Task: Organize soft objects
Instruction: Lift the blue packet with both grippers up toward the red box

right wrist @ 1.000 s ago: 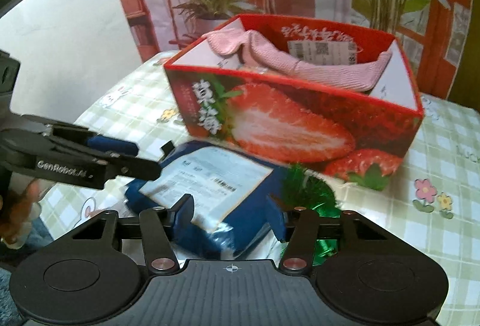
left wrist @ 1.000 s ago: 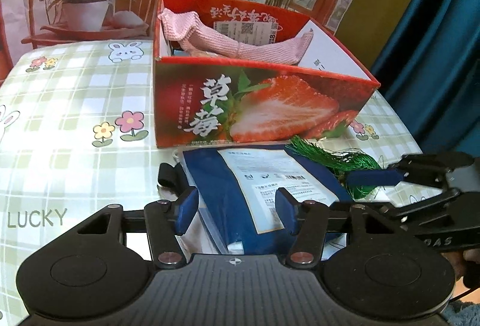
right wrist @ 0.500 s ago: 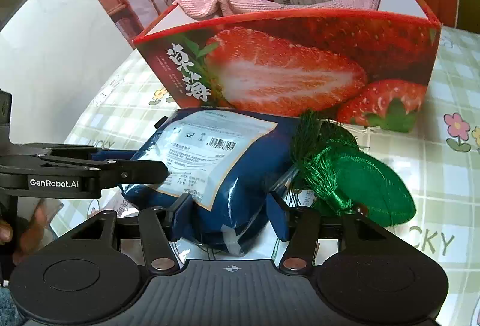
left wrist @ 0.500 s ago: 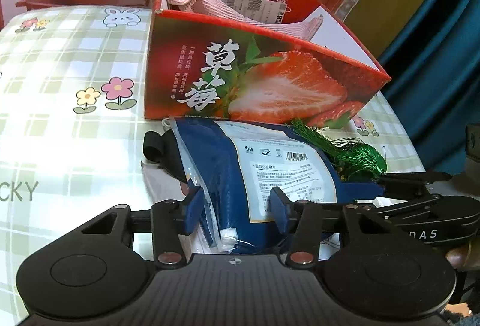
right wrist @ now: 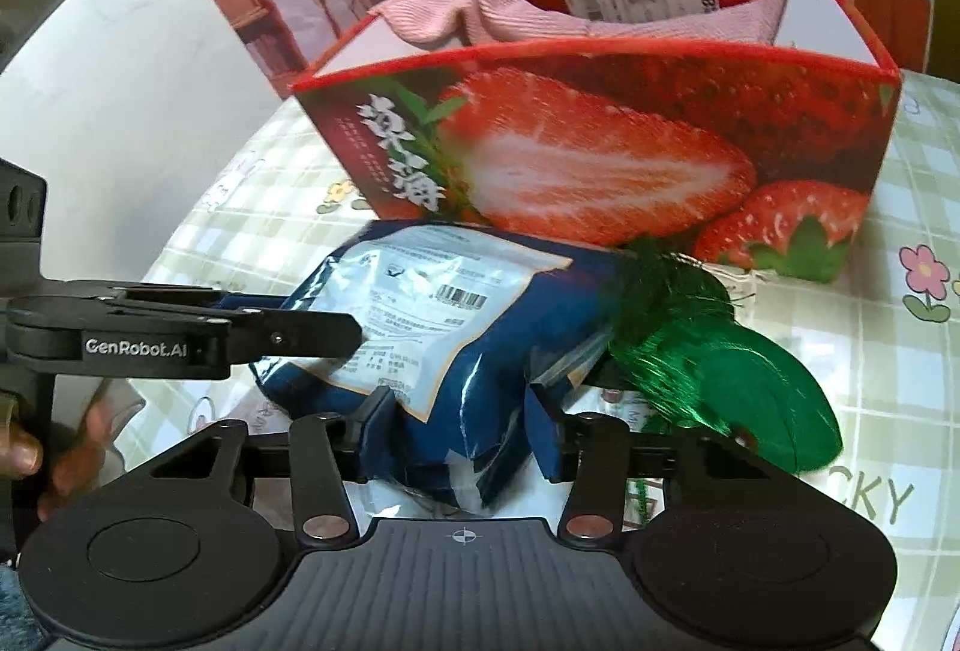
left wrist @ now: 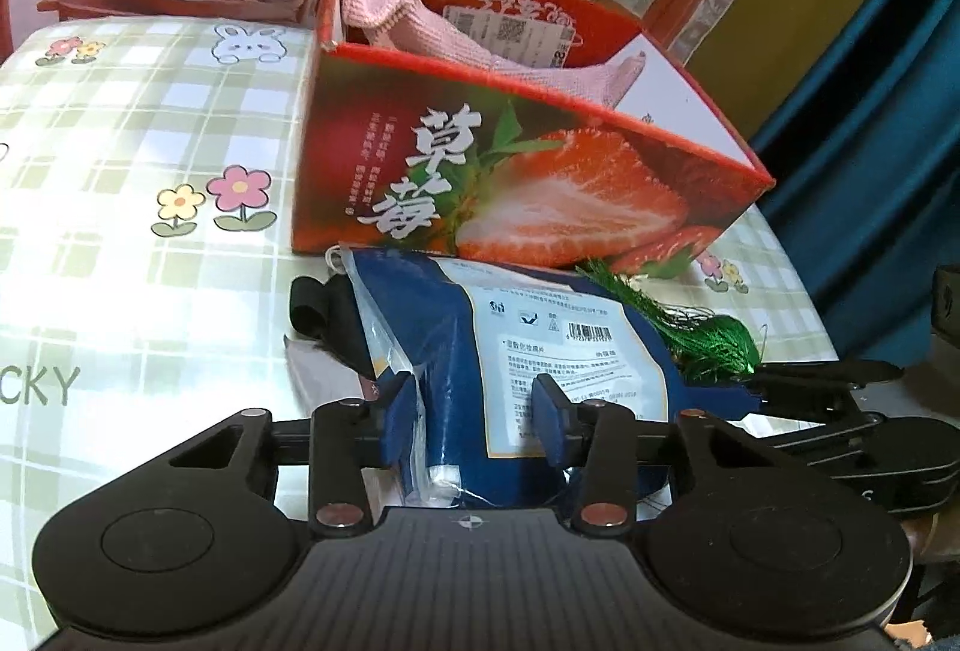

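Note:
A blue soft packet (left wrist: 480, 351) with a white label lies in front of the red strawberry box (left wrist: 522, 189). My left gripper (left wrist: 474, 414) is closing on the packet's near end, and its pads press the packet's sides. In the right wrist view my right gripper (right wrist: 461, 426) is closing too, and the blue packet (right wrist: 444, 327) crumples between its pads. A green tassel ornament (right wrist: 720, 369) rests against the packet. A pink knitted cloth (left wrist: 420, 27) hangs inside the box. The left gripper's fingers (right wrist: 288, 330) reach in from the left.
A black strap (left wrist: 312, 309) sticks out from under the packet's left side. The checked tablecloth (left wrist: 120, 231) stretches to the left of the box. A hand (right wrist: 60, 459) holds the left gripper. A blue curtain (left wrist: 870, 141) hangs at the right.
Both pairs of jaws have narrowed around the blue packet. Its ends now bulge and crumple between the pads. The green ornament has slid a little to the right.

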Action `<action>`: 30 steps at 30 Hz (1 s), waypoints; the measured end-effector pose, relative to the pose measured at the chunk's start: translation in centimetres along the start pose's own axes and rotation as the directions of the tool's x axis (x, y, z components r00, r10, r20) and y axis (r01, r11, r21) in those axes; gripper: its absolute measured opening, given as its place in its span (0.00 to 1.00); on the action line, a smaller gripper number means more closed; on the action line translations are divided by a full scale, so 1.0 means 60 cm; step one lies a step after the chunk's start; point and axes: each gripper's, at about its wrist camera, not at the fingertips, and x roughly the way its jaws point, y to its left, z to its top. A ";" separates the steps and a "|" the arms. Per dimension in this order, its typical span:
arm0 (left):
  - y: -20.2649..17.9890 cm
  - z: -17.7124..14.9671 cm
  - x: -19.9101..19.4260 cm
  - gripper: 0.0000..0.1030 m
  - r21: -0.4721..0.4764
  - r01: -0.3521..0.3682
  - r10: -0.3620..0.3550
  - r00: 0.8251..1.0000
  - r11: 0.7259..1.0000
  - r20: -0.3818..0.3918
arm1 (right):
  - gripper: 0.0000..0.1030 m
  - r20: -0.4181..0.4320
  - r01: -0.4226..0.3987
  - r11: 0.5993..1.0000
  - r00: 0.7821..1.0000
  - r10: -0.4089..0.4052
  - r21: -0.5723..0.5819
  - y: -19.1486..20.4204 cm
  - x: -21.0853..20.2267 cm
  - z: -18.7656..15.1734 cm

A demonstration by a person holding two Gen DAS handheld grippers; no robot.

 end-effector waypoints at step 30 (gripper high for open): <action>-0.038 0.041 -0.114 0.43 0.044 0.086 -0.093 0.974 0.995 0.208 | 0.39 0.245 0.051 0.974 0.969 0.005 -0.222 0.059 -0.101 0.048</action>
